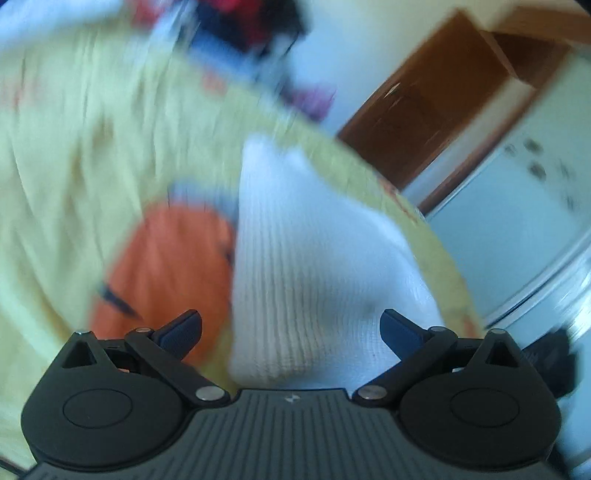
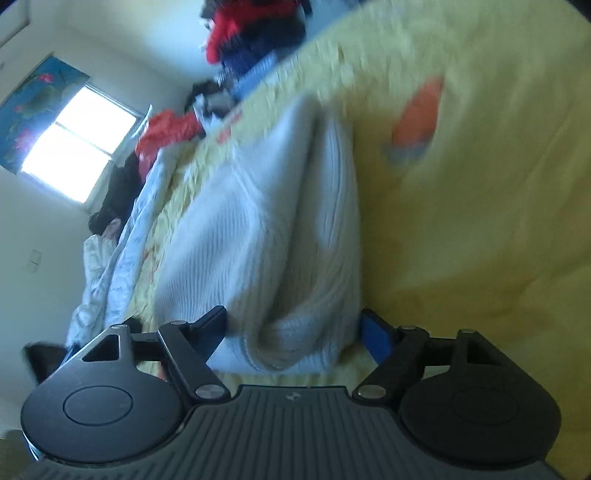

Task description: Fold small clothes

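Note:
A white ribbed knit garment (image 1: 295, 240) lies bunched on a yellow bedspread (image 1: 74, 166). My left gripper (image 1: 291, 328) stands open wide just over its near end, with the pads clear of the knit. In the right wrist view the same garment (image 2: 266, 221) lies in long folds on the bedspread (image 2: 480, 221). Its near end sits between the fingers of my right gripper (image 2: 295, 326), which is open, with a thin gap showing at the blue pad. An orange print (image 1: 166, 266) on the bedspread lies left of the garment. Both views are motion-blurred.
A heap of red and dark clothes (image 2: 255, 33) sits at the far end of the bed, and a rumpled white quilt (image 2: 122, 258) lies along its left side. A window (image 2: 77, 144) is beyond. A brown wooden door (image 1: 424, 118) stands past the bed's right edge.

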{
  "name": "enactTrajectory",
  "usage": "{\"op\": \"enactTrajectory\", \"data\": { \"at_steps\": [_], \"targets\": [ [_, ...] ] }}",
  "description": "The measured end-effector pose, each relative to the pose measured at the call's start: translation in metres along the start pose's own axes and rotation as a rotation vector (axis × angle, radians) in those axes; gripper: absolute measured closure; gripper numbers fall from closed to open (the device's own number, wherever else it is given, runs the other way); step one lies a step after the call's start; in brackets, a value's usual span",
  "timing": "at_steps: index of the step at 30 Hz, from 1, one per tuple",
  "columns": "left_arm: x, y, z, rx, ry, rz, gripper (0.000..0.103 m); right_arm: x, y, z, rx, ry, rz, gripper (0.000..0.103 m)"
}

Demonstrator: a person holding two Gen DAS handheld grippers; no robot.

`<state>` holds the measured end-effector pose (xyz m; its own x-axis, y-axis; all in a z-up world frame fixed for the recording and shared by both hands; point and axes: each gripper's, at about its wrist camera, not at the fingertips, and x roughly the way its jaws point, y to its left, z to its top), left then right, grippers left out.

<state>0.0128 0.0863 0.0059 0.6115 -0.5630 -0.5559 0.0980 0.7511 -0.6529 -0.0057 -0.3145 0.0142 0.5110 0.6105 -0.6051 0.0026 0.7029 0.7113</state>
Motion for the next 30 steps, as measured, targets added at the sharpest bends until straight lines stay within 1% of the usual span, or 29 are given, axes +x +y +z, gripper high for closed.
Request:
{"op": "enactTrajectory", "data": {
  "at_steps": [1, 2, 3, 4, 5, 6, 7, 8, 9, 10, 11, 13, 14, 15, 16, 17, 18, 20, 22, 23, 24, 25, 26, 27, 28, 30],
  "targets": [
    [0.008, 0.006, 0.002, -0.055, 0.037, -0.036, 0.025, 0.003, 0.001, -0.004, 0.008, -0.002, 0.025, 0.028],
    [0.017, 0.010, 0.003, -0.103, 0.074, -0.051, 0.038, 0.007, 0.001, -0.003, 0.024, -0.005, 0.036, 0.034],
    [0.020, 0.010, 0.003, -0.119, 0.071, -0.029, 0.048, 0.006, 0.002, -0.005, 0.029, -0.001, 0.031, 0.037],
    [0.021, 0.007, 0.004, -0.118, 0.078, -0.022, 0.061, 0.008, 0.003, -0.003, 0.015, 0.010, 0.035, 0.040],
    [0.017, 0.004, 0.004, -0.109, 0.079, -0.023, 0.067, 0.008, 0.008, -0.005, -0.021, 0.025, 0.031, 0.045],
    [0.010, -0.002, 0.004, -0.087, 0.075, -0.018, 0.071, 0.005, 0.017, -0.008, -0.089, 0.036, 0.017, 0.047],
    [0.003, -0.009, 0.004, -0.053, 0.067, -0.013, 0.073, 0.002, 0.024, -0.009, -0.142, 0.042, 0.016, 0.048],
    [-0.006, -0.016, 0.002, -0.012, 0.058, -0.014, 0.073, -0.007, 0.031, -0.012, -0.192, 0.042, 0.020, 0.049],
    [-0.009, -0.018, 0.001, 0.004, 0.065, -0.018, 0.073, -0.016, 0.037, -0.015, -0.236, 0.032, 0.016, 0.049],
    [-0.007, -0.018, -0.001, 0.016, 0.087, -0.022, 0.073, -0.021, 0.036, -0.013, -0.256, 0.031, 0.007, 0.049],
    [-0.004, -0.017, -0.007, 0.016, 0.110, -0.011, 0.073, -0.023, 0.032, -0.014, -0.257, 0.039, -0.005, 0.050],
    [-0.002, -0.016, -0.015, 0.019, 0.108, 0.008, 0.073, -0.019, 0.016, -0.010, -0.226, 0.057, -0.016, 0.051],
    [-0.001, -0.015, -0.015, 0.018, 0.102, 0.014, 0.071, -0.016, 0.009, -0.012, -0.202, 0.059, -0.008, 0.051],
    [-0.001, -0.013, -0.014, 0.008, 0.100, 0.016, 0.067, -0.015, 0.008, -0.014, -0.192, 0.048, 0.005, 0.050],
    [0.000, -0.009, -0.012, -0.008, 0.101, 0.016, 0.060, -0.015, 0.009, -0.016, -0.191, 0.037, 0.002, 0.048],
    [-0.004, -0.007, -0.012, -0.018, 0.102, 0.019, 0.057, -0.018, 0.012, -0.019, -0.190, 0.025, -0.009, 0.042],
    [-0.010, -0.007, -0.013, -0.018, 0.094, 0.027, 0.054, -0.018, 0.015, -0.018, -0.184, 0.016, -0.022, 0.041],
    [-0.029, -0.015, -0.011, 0.037, 0.045, 0.063, 0.054, -0.029, 0.021, -0.021, -0.191, -0.023, -0.061, 0.041],
    [-0.056, -0.036, -0.016, 0.157, -0.060, 0.153, 0.049, -0.047, 0.039, -0.035, -0.264, -0.105, -0.131, 0.041],
    [-0.067, -0.048, -0.022, 0.226, -0.116, 0.190, 0.047, -0.058, 0.050, -0.048, -0.312, -0.157, -0.177, 0.035],
    [-0.075, -0.060, -0.030, 0.297, -0.176, 0.223, 0.038, -0.064, 0.055, -0.059, -0.342, -0.191, -0.209, 0.022],
    [-0.082, -0.072, -0.040, 0.358, -0.233, 0.250, 0.029, -0.067, 0.062, -0.072, -0.383, -0.215, -0.238, 0.018],
    [-0.085, -0.084, -0.053, 0.415, -0.286, 0.264, 0.025, -0.066, 0.067, -0.085, -0.429, -0.229, -0.267, 0.011],
    [-0.085, -0.091, -0.062, 0.455, -0.315, 0.259, 0.020, -0.063, 0.070, -0.095, -0.470, -0.232, -0.300, 0.009],
    [-0.082, -0.097, -0.075, 0.494, -0.338, 0.246, 0.019, -0.059, 0.072, -0.103, -0.505, -0.224, -0.339, 0.009],
    [-0.070, -0.103, -0.090, 0.520, -0.329, 0.237, 0.019, -0.045, 0.071, -0.113, -0.514, -0.188, -0.403, 0.008]
  ]
}}
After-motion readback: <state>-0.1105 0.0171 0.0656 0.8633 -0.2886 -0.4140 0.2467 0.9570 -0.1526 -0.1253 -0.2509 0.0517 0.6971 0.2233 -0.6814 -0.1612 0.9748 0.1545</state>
